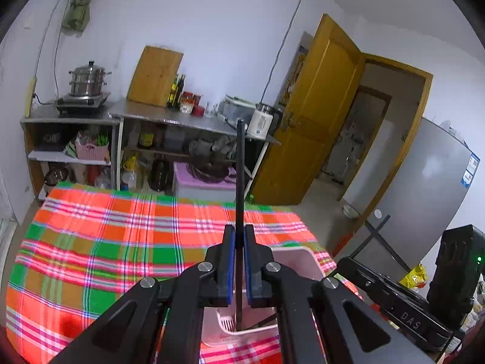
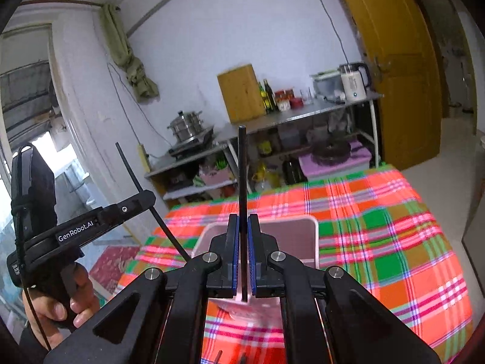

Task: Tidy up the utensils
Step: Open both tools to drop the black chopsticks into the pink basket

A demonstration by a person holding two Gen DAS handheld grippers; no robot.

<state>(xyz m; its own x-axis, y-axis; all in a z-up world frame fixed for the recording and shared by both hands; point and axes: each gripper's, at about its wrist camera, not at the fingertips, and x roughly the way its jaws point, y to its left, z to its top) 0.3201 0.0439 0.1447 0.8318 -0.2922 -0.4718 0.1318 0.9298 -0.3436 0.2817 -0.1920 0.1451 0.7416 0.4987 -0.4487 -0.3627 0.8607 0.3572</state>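
My left gripper (image 1: 239, 236) is shut on a black chopstick (image 1: 240, 182) held upright, its lower end inside the pink utensil basket (image 1: 298, 256). My right gripper (image 2: 243, 224) is shut on another black chopstick (image 2: 242, 176), also upright, over the same pink basket (image 2: 288, 230). The left gripper also shows at the left of the right wrist view (image 2: 133, 204), with its chopstick (image 2: 136, 182) slanting down toward the basket. The right gripper's body shows at the lower right of the left wrist view (image 1: 394, 297), with its chopstick (image 1: 371, 236).
The basket stands on a table with an orange, green and pink plaid cloth (image 1: 121, 242). Behind it are steel shelves (image 1: 169, 115) with a steamer pot (image 1: 88, 80), a cutting board, bottles and a kettle. A wooden door (image 1: 312, 121) and a fridge (image 1: 430, 194) are at the right.
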